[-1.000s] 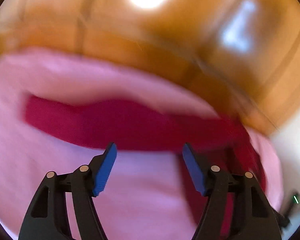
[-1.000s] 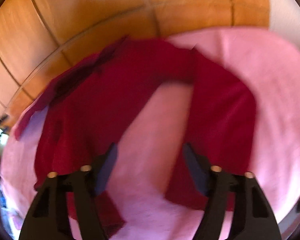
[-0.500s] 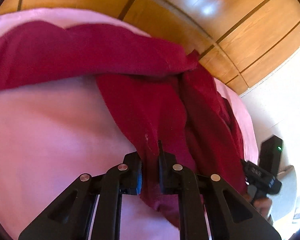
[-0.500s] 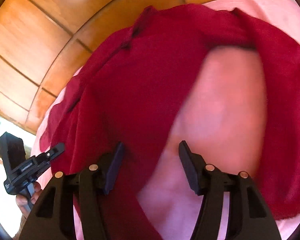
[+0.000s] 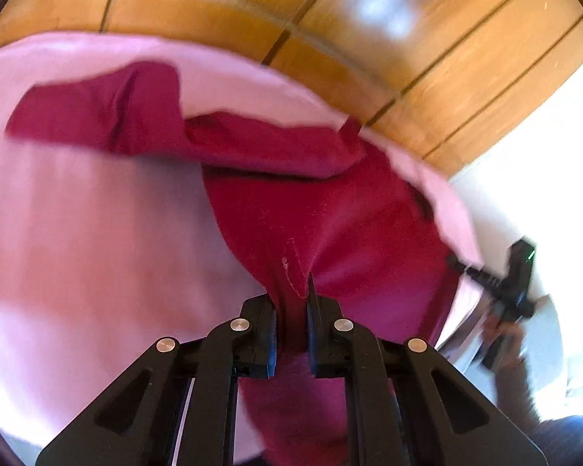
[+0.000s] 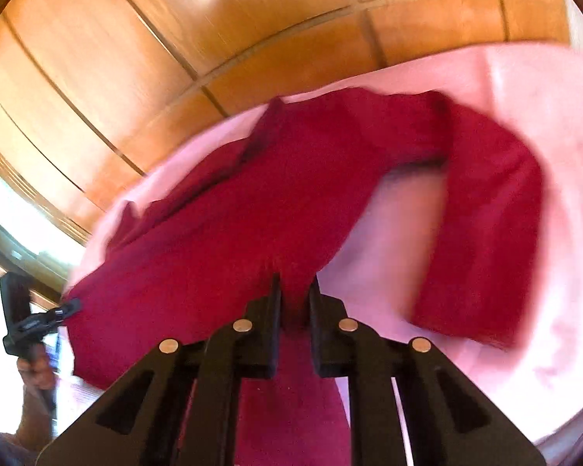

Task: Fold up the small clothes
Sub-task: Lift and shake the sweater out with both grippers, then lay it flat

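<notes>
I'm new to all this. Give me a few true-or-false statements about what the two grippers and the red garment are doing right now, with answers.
1. The left gripper is shut on the red garment. True.
2. The right gripper is open and holds nothing. False: it too is shut on the garment.
3. The garment lies over a pink cloth. True.
4. The garment is folded into a neat square. False: it is spread out, one sleeve stretched aside.
5. The floor is grey carpet. False: it is wood.
</notes>
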